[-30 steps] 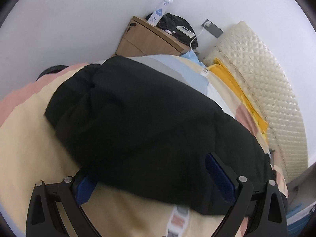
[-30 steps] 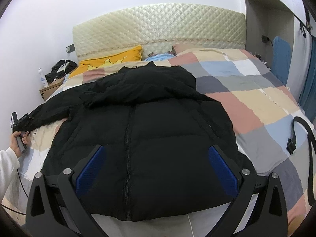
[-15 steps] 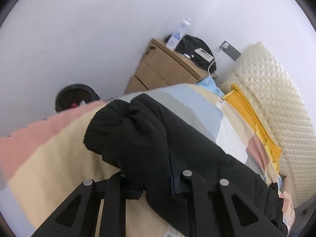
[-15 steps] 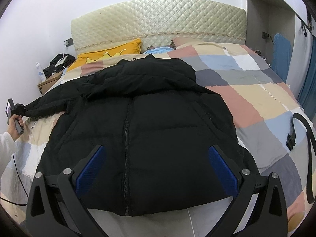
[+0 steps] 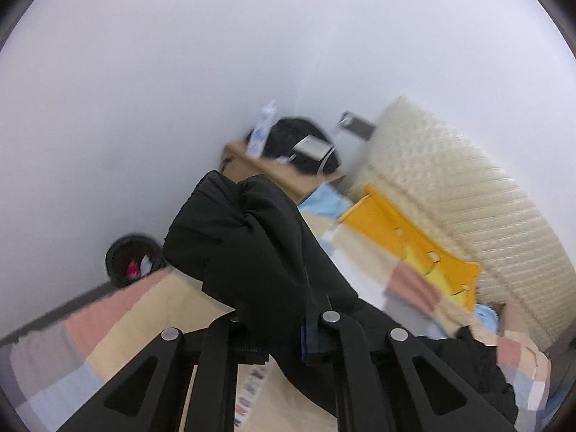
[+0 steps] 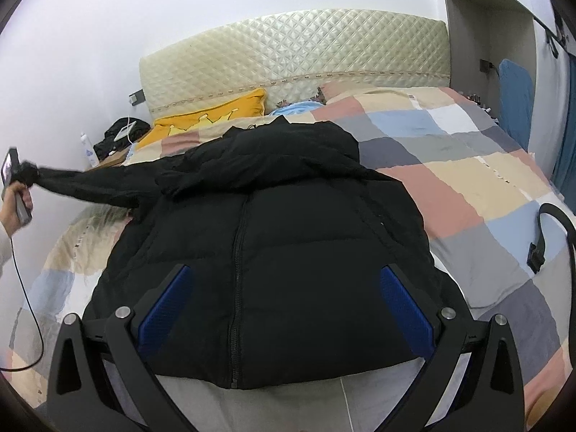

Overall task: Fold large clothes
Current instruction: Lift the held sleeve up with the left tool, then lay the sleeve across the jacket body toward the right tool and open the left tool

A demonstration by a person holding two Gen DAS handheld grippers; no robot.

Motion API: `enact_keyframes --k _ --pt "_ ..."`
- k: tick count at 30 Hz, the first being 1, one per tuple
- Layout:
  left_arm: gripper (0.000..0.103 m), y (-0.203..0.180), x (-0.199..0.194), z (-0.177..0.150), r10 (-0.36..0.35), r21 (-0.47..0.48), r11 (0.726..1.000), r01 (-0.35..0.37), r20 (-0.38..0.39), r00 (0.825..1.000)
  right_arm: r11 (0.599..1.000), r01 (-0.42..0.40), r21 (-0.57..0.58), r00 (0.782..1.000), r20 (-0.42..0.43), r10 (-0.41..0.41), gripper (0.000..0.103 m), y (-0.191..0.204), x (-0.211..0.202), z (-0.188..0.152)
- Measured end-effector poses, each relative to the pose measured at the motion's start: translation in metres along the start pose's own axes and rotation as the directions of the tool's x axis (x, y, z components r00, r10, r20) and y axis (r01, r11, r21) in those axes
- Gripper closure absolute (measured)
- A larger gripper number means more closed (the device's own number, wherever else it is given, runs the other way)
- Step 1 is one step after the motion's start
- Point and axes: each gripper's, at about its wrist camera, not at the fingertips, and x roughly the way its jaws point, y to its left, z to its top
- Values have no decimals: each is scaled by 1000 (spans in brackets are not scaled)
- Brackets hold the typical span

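Left tool (image 5: pixel 284 338) clamps the jacket (image 6: pixel 266 252) sleeve; right tool (image 6: pixel 288 309) gapes; belt (image 6: pixel 556 230) beside.

The black two-finger left gripper (image 5: pixel 284 338) is seen clamped tight on a bunched black padded sleeve (image 5: pixel 252 252), its jaws having just been closed, and it is gripped by a bare hand (image 6: pixel 14 205) out at the far left. The black right gripper with blue pads (image 6: pixel 286 309) is held with its jaws spread wide, nothing being pressed between them.
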Motion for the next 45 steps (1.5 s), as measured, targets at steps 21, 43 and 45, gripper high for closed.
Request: enact_keyframes --k 21,43,45 --pt "93 -272 -169 -24 -236 273 944 188 155 959 999 -40 -27 988 147 43 0 -35 -26 -9" --pt "93 -550 -182 -248 -460 551 714 431 -94 883 991 -133 26 962 244 122 0 -114 -55 -5" --pt "93 -561 -166 -277 -468 563 684 463 -148 871 990 -140 30 960 248 128 0 -117 -54 -5"
